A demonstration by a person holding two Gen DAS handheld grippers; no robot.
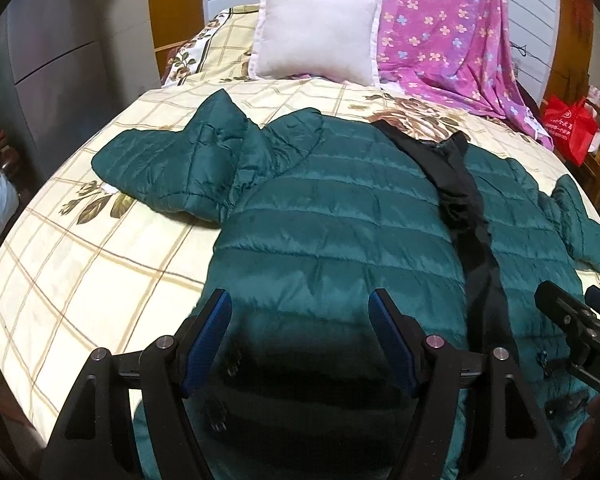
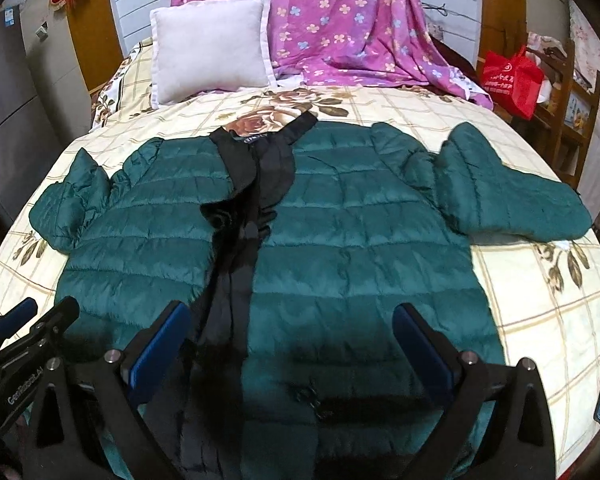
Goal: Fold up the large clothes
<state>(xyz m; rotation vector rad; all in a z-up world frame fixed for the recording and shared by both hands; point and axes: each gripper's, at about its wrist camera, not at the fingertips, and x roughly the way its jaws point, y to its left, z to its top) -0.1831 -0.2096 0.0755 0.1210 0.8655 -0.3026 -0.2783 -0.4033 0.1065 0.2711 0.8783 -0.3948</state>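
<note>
Hovering both my left claw [image 1: 300, 312] and right claw [image 2: 296, 328], jaws apart, over the green jacket [image 2: 340, 240] lying on the bed [image 1: 80, 272].

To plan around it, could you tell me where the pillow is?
The pillow stands at the bed's head, left in the right wrist view, beside the purple sheet, beyond the jacket.

Quilted green puffer jacket [image 1: 332, 216], slick synthetic cloth with a soft sheen; matt black lining [image 2: 244, 200] along the open front. Bedspread [image 1: 100, 264] matt printed cotton-like cloth. Pillow [image 1: 316, 28] soft, matt, slightly fuzzy. Pink floral sheet [image 2: 340, 20] thin smooth cloth. Fingers [image 1: 204, 340] blue ribbed rubbery pads, matt black plastic frames, metal pins. Red bag [image 2: 512, 80] glossy.
</note>
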